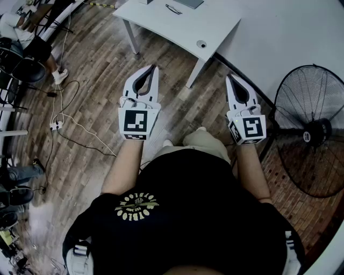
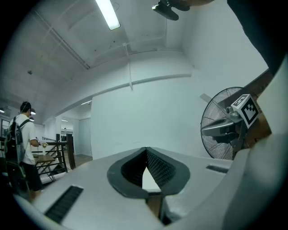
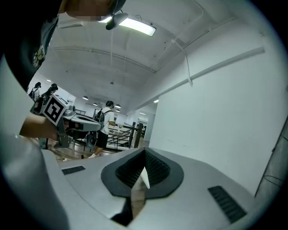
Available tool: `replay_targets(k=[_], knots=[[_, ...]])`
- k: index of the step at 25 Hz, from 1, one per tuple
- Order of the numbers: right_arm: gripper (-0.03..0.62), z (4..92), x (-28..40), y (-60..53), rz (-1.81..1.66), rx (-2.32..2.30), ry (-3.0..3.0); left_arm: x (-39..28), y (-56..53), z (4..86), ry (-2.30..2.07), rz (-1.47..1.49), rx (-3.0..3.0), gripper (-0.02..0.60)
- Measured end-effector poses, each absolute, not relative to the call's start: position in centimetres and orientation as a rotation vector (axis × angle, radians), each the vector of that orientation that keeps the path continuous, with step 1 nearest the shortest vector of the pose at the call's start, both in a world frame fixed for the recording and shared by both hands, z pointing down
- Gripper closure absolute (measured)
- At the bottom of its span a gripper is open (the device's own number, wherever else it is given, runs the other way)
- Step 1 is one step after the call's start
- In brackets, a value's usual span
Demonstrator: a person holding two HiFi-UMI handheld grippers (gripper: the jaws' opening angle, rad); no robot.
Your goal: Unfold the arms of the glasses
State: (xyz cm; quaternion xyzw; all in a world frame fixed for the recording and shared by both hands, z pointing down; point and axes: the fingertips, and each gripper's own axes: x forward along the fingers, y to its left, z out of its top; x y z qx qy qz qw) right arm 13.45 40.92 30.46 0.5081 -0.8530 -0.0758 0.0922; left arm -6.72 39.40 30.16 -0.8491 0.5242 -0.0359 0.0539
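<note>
While it was held level in the air on the near side of the white table (image 1: 215, 24), the left gripper (image 1: 154, 67) was fully closed. Its two jaw tips met, only the hollow behind them was free, and it held and touched nothing. The right gripper (image 1: 228, 77), beside it and also short of the table, was closed in the same way, tips together and empty. There were two grippers, each with one marker cube, and two bare forearms behind them. There was one table, and on its top, well apart from both grippers, lay one thin dark thing, seemingly the glasses (image 1: 173, 8), too small to tell how the arms lay. One small round thing (image 1: 201, 44) lay near the table's near edge, and one standing fan (image 1: 309, 131) stood right of the table.
</note>
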Motion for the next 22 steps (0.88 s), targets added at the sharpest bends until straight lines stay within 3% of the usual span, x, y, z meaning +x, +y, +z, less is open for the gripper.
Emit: replay_targets(k=[22], knots=[[0.594,32.7,14.0,31.5,-0.122,1.442,-2.632,-4.8,31.4,32.4,1.611,-0.152,-2.623,0.575]])
